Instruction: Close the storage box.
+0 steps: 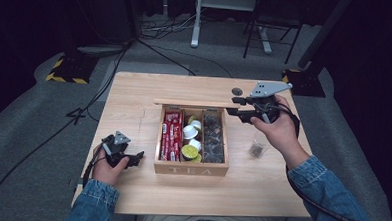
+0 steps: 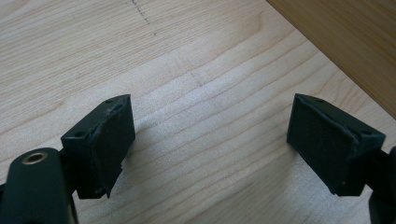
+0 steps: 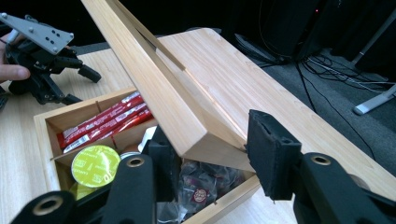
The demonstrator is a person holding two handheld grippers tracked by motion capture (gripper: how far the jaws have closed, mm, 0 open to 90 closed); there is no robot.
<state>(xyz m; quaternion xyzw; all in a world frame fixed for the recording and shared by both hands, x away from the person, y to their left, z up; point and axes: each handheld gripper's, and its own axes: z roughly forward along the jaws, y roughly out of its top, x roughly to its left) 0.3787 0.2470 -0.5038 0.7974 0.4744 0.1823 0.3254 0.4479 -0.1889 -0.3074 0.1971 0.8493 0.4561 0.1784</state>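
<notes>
The wooden tea box [image 1: 191, 168] sits at the centre of the table [image 1: 135, 88], its lid [image 1: 189, 103] raised and standing along the back edge at 12 o'clock. Inside are three compartments: red sachets [image 1: 172, 134] on the left, round capsules [image 1: 192, 138] in the middle, dark wrapped tea bags [image 1: 213, 136] on the right.

The right gripper [image 1: 234, 106] is at the lid's right-hand end, at about 2 o'clock from the box centre. In the right gripper view the lid's corner [image 3: 205, 140] lies between the parted jaws; the right-hand pad [image 3: 271, 154] stands just beside the edge, and contact cannot be confirmed.

The left gripper [image 1: 138, 158] rests low at 9 o'clock of the box, near its left wall and apart from it. Its jaws stand wide apart over bare table [image 2: 205, 102], with nothing between them.

A small clear packet [image 1: 256, 149] lies on the table at 3 o'clock of the box.
</notes>
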